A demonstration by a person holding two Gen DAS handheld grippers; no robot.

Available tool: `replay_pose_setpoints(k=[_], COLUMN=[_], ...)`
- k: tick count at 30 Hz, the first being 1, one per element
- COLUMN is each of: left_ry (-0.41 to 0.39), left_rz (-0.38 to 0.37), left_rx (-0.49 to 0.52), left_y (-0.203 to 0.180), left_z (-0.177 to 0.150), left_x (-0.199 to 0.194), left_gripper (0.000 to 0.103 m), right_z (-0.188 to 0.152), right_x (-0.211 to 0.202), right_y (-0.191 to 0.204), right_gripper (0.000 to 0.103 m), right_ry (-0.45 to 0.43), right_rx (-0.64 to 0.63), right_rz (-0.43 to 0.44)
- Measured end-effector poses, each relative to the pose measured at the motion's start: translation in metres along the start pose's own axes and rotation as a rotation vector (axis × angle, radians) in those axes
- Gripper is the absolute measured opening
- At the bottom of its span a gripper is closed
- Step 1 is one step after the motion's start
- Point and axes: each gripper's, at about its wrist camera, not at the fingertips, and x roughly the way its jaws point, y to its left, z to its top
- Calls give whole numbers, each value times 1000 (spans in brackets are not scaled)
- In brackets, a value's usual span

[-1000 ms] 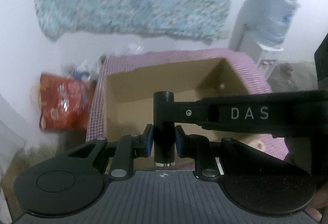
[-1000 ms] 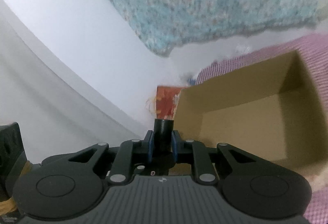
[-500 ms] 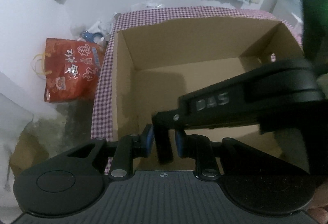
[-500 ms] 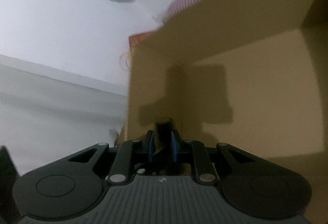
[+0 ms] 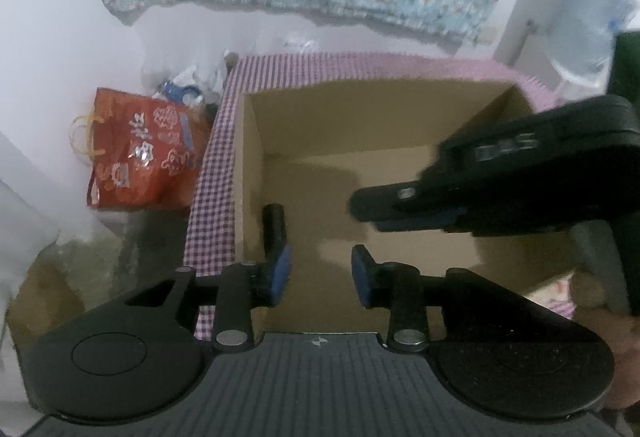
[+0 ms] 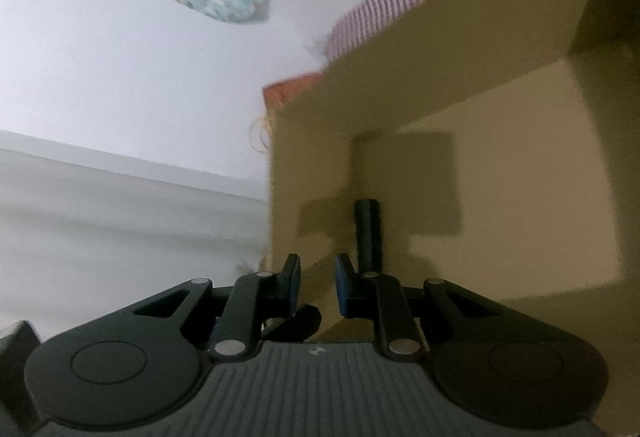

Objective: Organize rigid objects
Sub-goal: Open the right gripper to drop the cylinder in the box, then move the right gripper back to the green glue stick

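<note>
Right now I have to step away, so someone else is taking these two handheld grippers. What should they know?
Left gripper: over the cardboard box, its jaws opening, nothing between the fingers.
Right gripper: also reaching into the box, fingers a little apart, nothing seen between them; a dark shape beneath them is unclear.
Black cylinder: lying on the box floor by the left wall, just beyond the left gripper's left finger, free of both grippers.
Done: the cylinder is in the box.
Left: probably lift both grippers out; no other item to sort is in view from here.
</note>
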Motion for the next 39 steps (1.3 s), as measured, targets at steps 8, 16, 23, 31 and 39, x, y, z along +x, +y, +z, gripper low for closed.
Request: replay_pose_setpoints(k=[8,16,23,31,39], left_ry=[-128,-118,10,77,86], left_rz=[-90,-201,-270,-255,-253], left_rx=[13,93,161,269,344], left_y=[-12,-40,-75,-105,-119], left_z=[-28,-85,-133,-156,-174], left_x=[-77,-96,-52,-7,7], left_gripper=[57,73,78,64,51], right_z=[-54,-142,-200,-203,-185], right_x=[-121,-206,-198,-151,-106], right_y=[17,-13,-66,-77,-71], right_gripper=[22,44,44,36,27], right_ry=[-142,-281,-262,-176,-84], right_rx=[-63,-50,37,-72,-187], right_rz=[92,34,-114,-267,-354])
